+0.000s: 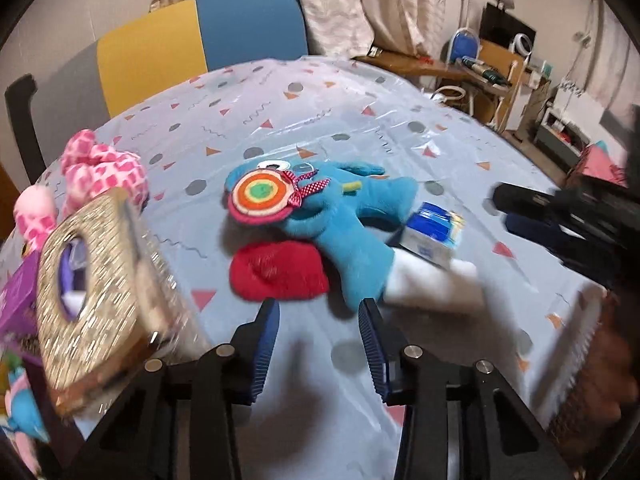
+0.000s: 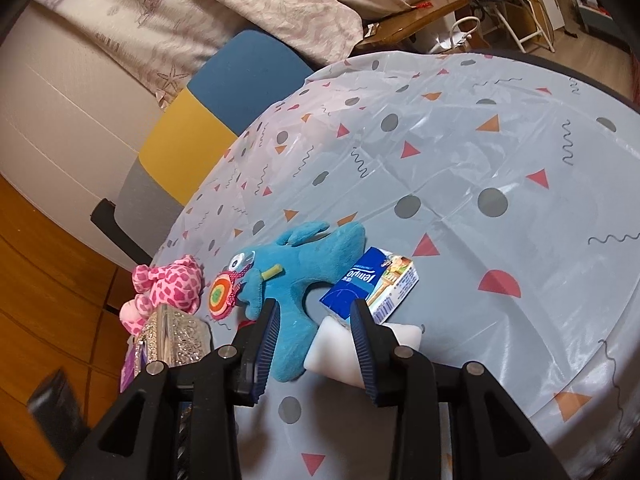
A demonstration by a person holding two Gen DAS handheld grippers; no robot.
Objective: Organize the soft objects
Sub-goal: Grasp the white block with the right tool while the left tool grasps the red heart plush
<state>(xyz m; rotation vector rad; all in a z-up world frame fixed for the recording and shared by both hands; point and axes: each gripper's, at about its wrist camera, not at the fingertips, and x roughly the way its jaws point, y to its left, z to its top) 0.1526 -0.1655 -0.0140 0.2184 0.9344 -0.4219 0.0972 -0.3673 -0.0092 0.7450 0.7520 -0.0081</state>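
Observation:
A blue plush toy (image 1: pixel 344 216) holding a round lollipop patch lies in the middle of the table, also seen in the right wrist view as the blue plush toy (image 2: pixel 308 264). Against it lie a red soft piece (image 1: pixel 280 276), a blue tissue pack (image 2: pixel 372 284) and a white foam block (image 2: pixel 360 352). A pink spotted plush (image 1: pixel 100 168) sits at the left edge. My left gripper (image 1: pixel 319 308) hovers just in front of the blue toy, open, nothing between its pads. My right gripper (image 2: pixel 314 306) stands open above the toy's leg and the white block, not pressing them.
A glittery gold tissue box (image 1: pixel 92 292) stands at the left, tilted, with a purple box (image 1: pixel 16 300) behind it. A blue, yellow and grey chair (image 1: pixel 192 40) is behind the round table (image 2: pixel 500 140). A person's blurred hand (image 1: pixel 612 360) is at the right.

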